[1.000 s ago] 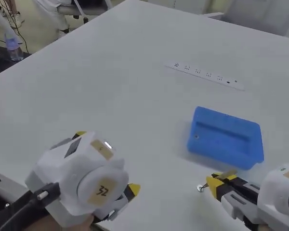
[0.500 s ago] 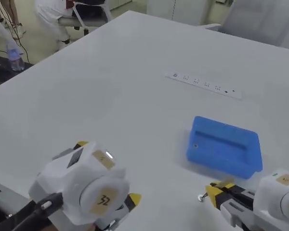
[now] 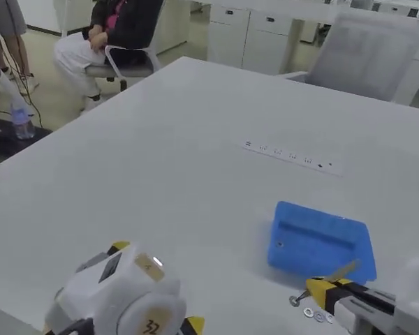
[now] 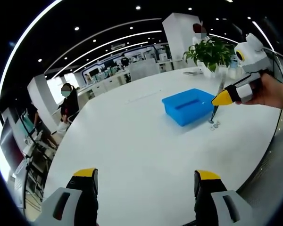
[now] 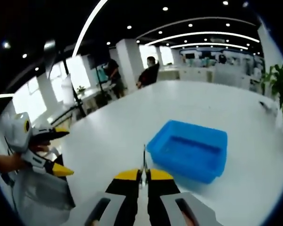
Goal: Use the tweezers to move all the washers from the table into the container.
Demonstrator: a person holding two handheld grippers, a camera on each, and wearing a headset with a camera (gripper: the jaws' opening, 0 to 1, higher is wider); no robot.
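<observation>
The blue container (image 3: 321,241) sits on the white table (image 3: 167,174). Several small metal washers (image 3: 311,312) lie just in front of it. My right gripper (image 3: 322,290) hovers over them, shut on thin tweezers (image 3: 342,271) that point toward the container's front wall. In the right gripper view the jaws of the right gripper (image 5: 144,175) pinch the tweezers (image 5: 144,162) before the container (image 5: 188,148). My left gripper (image 3: 156,286) hangs at the near left, open, holding nothing. The left gripper view shows the left gripper (image 4: 146,174), with the container (image 4: 188,106), washers (image 4: 213,125) and right gripper (image 4: 226,96) far ahead.
A white power strip (image 3: 290,155) is set flush in the table behind the container. Office chairs (image 3: 363,52) stand at the far edge, and a person sits in one at the back left (image 3: 119,28). A bottle (image 3: 21,118) stands on the floor at left.
The head camera has tilted up, so the container sits lower in the picture and more washers show. The right gripper with the tweezers stays by the container's front; the left gripper keeps its place.
</observation>
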